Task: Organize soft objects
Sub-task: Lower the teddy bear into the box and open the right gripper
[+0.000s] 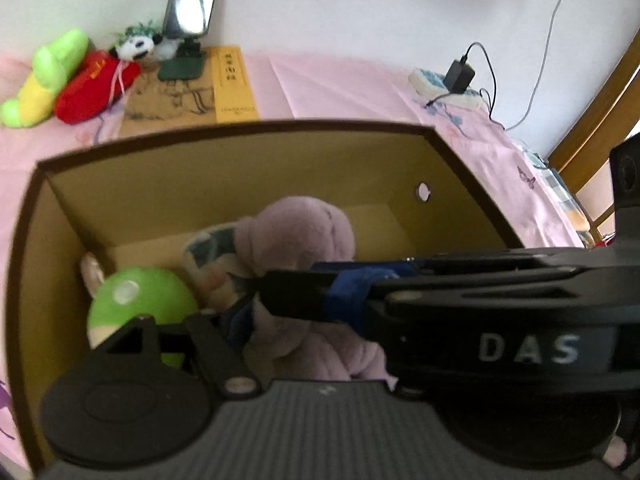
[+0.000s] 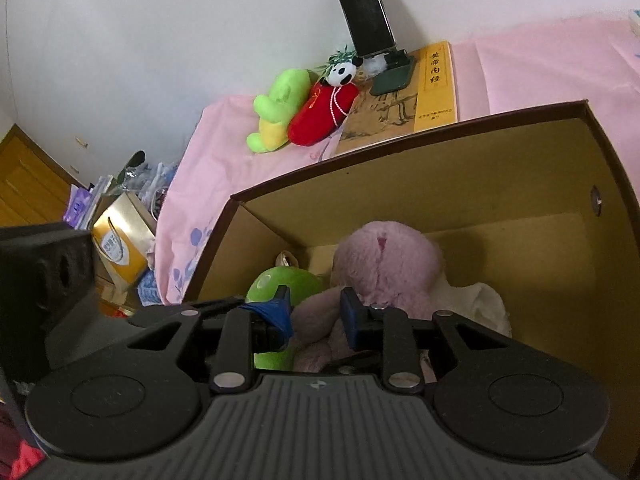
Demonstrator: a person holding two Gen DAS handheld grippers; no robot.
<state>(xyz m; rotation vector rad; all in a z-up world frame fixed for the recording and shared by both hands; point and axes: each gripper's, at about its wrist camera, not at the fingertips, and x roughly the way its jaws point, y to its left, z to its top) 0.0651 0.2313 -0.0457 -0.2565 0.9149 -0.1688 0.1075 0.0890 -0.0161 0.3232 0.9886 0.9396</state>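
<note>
On pink bedsheet [image 2: 224, 136], cardboard box [image 2: 480, 168], white wall [image 2: 140, 40] behind

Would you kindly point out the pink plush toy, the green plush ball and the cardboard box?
pink plush toy [image 2: 390, 258], right wrist view, on its rounded head.
green plush ball [image 1: 138, 296], left wrist view, on its top beside the white spot.
cardboard box [image 2: 460, 176], right wrist view, on its inner back wall.
</note>
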